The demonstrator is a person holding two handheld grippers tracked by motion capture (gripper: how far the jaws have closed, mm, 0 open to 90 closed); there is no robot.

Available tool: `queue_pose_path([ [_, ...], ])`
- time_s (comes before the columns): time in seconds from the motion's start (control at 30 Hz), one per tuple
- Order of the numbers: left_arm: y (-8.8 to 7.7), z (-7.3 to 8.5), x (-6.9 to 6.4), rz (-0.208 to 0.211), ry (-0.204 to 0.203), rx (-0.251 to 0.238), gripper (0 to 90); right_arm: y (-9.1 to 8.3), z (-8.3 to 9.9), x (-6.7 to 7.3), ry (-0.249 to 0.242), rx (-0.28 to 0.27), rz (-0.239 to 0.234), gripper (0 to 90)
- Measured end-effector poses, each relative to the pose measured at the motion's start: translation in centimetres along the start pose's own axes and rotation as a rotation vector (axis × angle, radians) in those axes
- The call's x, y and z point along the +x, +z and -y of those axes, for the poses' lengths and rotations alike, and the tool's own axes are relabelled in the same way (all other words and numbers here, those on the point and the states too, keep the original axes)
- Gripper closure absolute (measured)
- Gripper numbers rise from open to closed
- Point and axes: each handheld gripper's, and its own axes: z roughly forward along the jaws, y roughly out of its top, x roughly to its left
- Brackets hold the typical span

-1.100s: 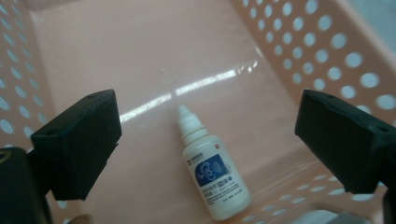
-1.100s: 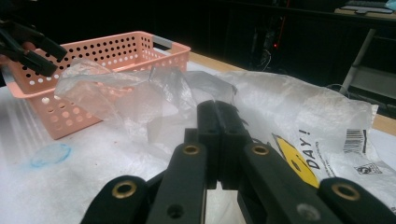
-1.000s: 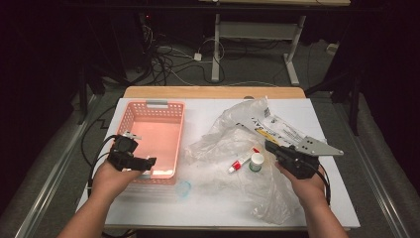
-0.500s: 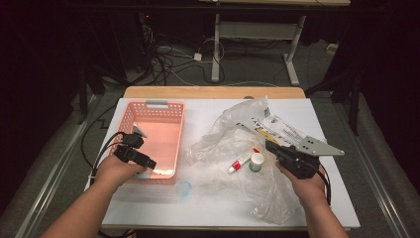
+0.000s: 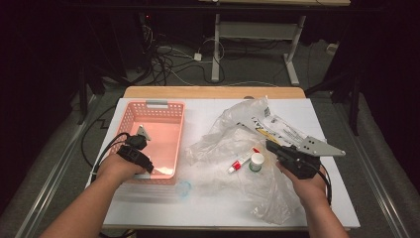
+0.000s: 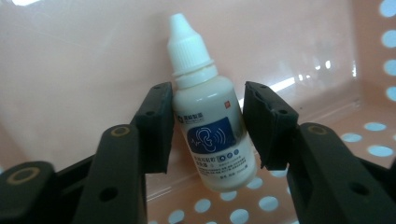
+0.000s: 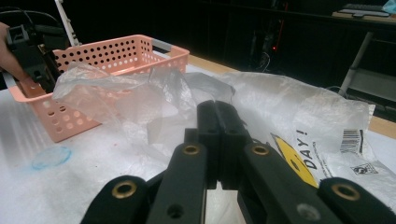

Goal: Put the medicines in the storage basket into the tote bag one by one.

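Observation:
A white dropper bottle (image 6: 210, 135) with a blue ear label stands tilted inside the pink basket (image 5: 156, 104). My left gripper (image 6: 208, 126) has just been closing; both pads now lie against the bottle's sides. From above, the left gripper (image 5: 148, 166) reaches into the basket's near end. My right gripper (image 5: 270, 145) rests shut over the clear plastic bag (image 5: 233, 144), its jaws together (image 7: 219, 112) with nothing seen between them. A red-and-white tube (image 5: 241, 160) and a small white-capped jar (image 5: 256, 161) lie on the bag just left of it.
The crumpled bag (image 7: 280, 102) with a yellow printed label spreads over the white table's right half. A small blue round lid (image 5: 183, 187) lies in front of the basket (image 7: 116, 56). Cables trail off the left edge.
The left hand moved right and down into the basket's near end, and its jaws drew in around the bottle. The right hand stayed put.

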Motion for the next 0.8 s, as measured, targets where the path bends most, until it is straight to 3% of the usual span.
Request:
queue_pose_path([
  [0.13,0.0,0.1,-0.3,-0.016,0.022,-0.015,55.6,0.0,0.0,0.1,-0.006,0.0,-0.001,90.0],
  [0.27,-0.3,0.4,-0.3,-0.001,0.038,-0.053,57.6,0.0,-0.1,0.1,-0.004,0.0,0.001,90.0],
  [0.47,-0.9,1.3,-0.3,0.011,0.047,-0.162,58.3,0.0,0.0,0.1,-0.005,0.0,0.0,90.0],
  [0.67,-1.3,2.0,-0.6,-0.007,0.066,-0.26,58.5,0.2,0.0,0.2,-0.011,0.007,-0.004,90.0],
  [0.8,-1.6,2.4,-1.1,-0.007,0.104,-0.314,58.5,0.2,0.1,0.2,-0.008,0.008,0.001,90.0],
])
